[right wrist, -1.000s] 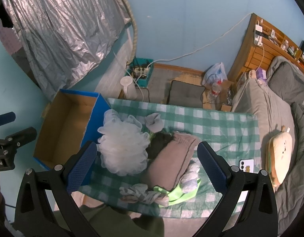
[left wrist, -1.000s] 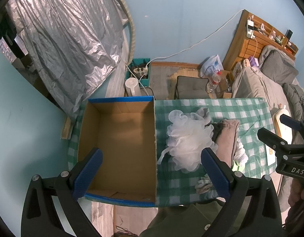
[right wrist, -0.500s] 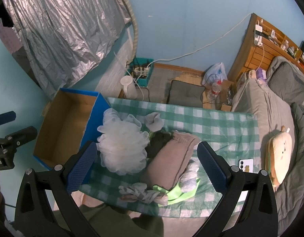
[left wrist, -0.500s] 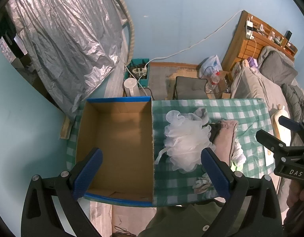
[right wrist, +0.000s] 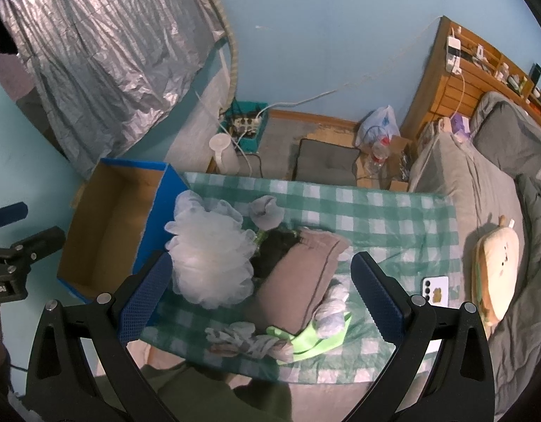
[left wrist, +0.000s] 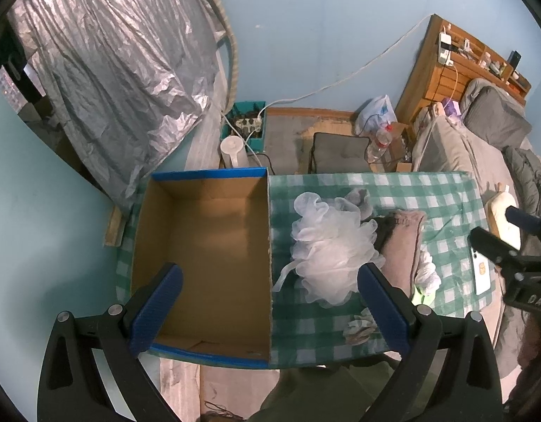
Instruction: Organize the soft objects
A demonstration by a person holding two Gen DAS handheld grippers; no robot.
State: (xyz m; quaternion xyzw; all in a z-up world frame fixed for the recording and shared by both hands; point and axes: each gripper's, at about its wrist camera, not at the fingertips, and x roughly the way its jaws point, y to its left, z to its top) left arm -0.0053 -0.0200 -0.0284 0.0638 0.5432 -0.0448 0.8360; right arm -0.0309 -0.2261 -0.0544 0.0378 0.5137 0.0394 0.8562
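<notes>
A pile of soft things lies on the green checked cloth [right wrist: 375, 211]: a white mesh bath puff [right wrist: 210, 263], a folded brown cloth [right wrist: 298, 281], a dark item [right wrist: 274, 246], grey socks [right wrist: 242, 341], a lime green piece [right wrist: 316, 337]. An empty cardboard box with blue rim [left wrist: 203, 260] stands left of the pile. My left gripper [left wrist: 266, 309] is open, high above the box and puff [left wrist: 330, 249]. My right gripper [right wrist: 259, 295] is open, high above the pile.
A phone [right wrist: 435, 288] lies at the cloth's right edge. A bed with a toast-shaped pillow [right wrist: 495, 277] is to the right. Beyond the table are a grey cushion [right wrist: 326, 165], a white jug [right wrist: 224, 154], a power strip and silver foil sheeting [right wrist: 105, 63].
Both views have drifted very slightly; the left gripper shifted a little to the right over the box. Nothing on the table has moved.
</notes>
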